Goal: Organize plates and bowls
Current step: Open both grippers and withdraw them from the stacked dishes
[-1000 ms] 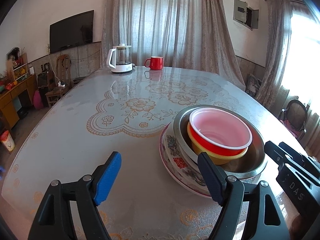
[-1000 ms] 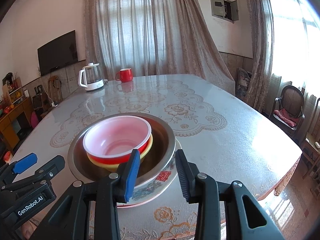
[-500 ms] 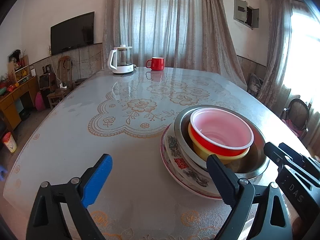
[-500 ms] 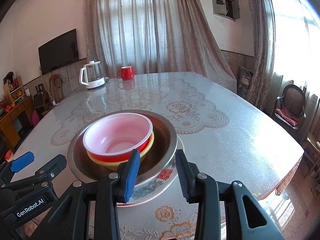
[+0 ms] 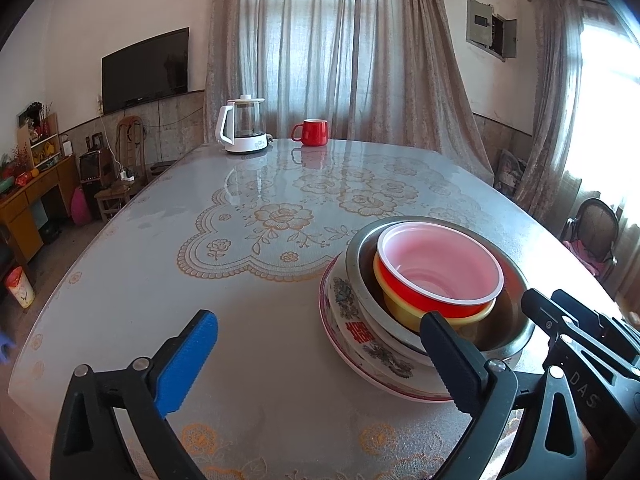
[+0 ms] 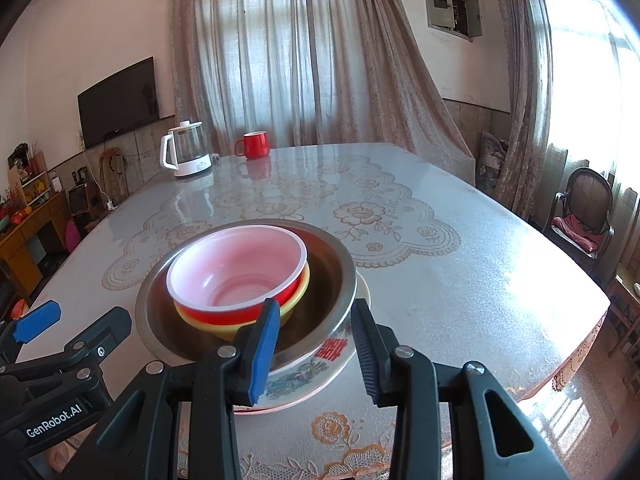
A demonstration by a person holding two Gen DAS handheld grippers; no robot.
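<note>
A table (image 5: 132, 292) spreads out ahead of both hand-held grippers. Near its front edge sits a nested stack: a plate (image 5: 352, 332) on the table, a wide metal bowl (image 6: 340, 280) on the plate, a smaller bowl (image 5: 394, 308) inside that, and a plastic bowl (image 6: 236, 268) inside the smaller one. The stack lies ahead and to the right of the left gripper (image 5: 316, 364), and just ahead, slightly left, of the right gripper (image 6: 316, 344). At the far end of the table stand a kettle (image 5: 242, 128) and, to its right, a mug (image 5: 312, 132), both well apart from the stack.
</note>
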